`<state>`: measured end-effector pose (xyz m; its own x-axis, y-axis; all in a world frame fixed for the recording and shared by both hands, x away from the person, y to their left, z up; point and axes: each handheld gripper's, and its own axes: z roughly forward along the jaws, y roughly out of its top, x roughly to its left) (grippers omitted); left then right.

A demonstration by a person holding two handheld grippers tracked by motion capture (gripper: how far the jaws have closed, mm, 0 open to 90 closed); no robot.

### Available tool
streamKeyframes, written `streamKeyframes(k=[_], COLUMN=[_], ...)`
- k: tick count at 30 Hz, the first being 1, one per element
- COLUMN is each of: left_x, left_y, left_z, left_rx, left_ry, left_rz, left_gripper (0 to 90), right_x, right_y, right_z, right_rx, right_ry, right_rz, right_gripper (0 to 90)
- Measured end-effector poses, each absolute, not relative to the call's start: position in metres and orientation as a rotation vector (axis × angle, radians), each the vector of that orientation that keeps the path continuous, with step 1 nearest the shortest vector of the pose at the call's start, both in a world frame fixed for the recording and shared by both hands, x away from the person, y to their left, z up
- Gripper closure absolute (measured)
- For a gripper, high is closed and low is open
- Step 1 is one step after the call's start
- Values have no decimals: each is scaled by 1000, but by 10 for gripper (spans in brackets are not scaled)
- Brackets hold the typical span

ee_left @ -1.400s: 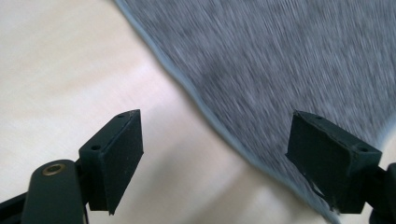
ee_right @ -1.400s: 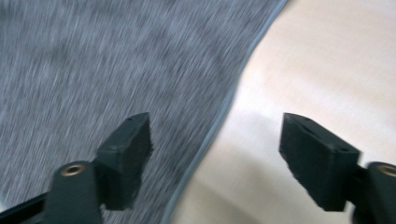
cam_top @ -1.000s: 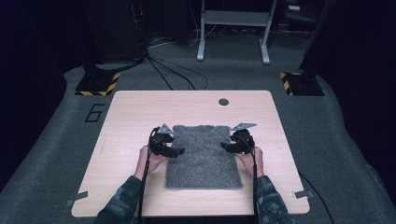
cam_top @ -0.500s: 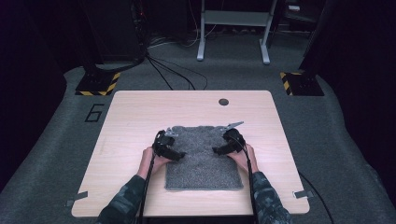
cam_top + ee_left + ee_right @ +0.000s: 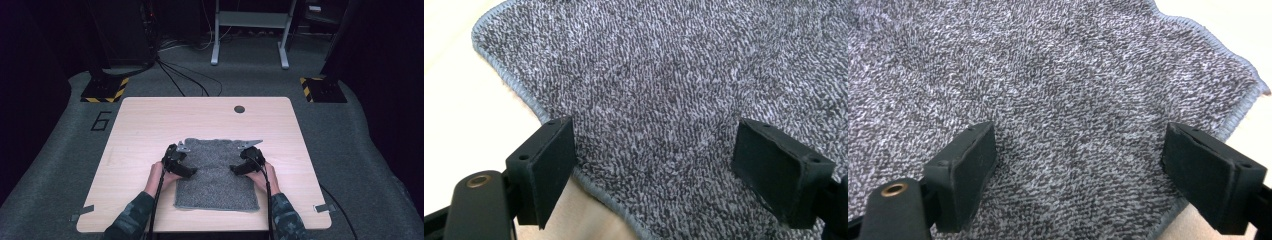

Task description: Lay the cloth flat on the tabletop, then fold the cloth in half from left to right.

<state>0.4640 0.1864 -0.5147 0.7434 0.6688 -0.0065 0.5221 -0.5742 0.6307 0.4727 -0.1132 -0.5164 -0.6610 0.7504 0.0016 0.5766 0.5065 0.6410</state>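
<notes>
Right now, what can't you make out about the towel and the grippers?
- High view: the grey towel looks folded, but its layers are too small to count.
- High view: the jaw tips of the left gripper and right gripper are small and dark against the towel, so contact is unclear.
- Left gripper view: the frame edges cut off most of the towel.
- Right gripper view: the same.

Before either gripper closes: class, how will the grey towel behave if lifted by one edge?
The grey towel is looped terry lying flat, so it would probably droop, not stay stiff. Its wavy hemmed edge suggests easy bunching. The nubby pile likely grips the pads.
</notes>
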Motion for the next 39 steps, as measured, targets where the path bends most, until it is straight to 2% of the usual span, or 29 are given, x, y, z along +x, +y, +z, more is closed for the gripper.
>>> streamKeyframes(k=[8, 9, 10, 12, 13, 21, 26, 31, 39], left_x=[458, 459, 459, 459, 459, 465, 472, 482, 505], left_y=[187, 188, 189, 191, 194, 208, 215, 224, 233], left_z=[-515, -514, -514, -510, -505, -490, -488, -489, -490], left_rx=[2297, 2298, 2285, 2278, 2252, 2210, 2196, 2179, 2148], left_ry=[901, 896, 896, 899, 899, 921, 950, 983, 1031], left_rz=[301, 284, 283, 299, 297, 339, 359, 313, 294], left_gripper=[154, 146, 146, 95, 93, 78, 77, 77, 92], right_x=[472, 473, 473, 471, 467, 452, 437, 422, 385], right_y=[-115, -114, -114, -117, -120, -115, -100, -79, -22], right_z=[-516, -516, -516, -513, -505, -485, -479, -476, -481], right_rx=[1100, 1090, 1090, 1087, 1115, 1078, 1046, 1002, 817], right_ry=[2496, 2497, 2497, 2496, 2455, 2451, 2462, 2484, 2596], right_rz=[901, 896, 896, 956, 1042, 1058, 1070, 1062, 1070], right_gripper=[133, 88, 88, 60, 60, 53, 59, 74, 98])
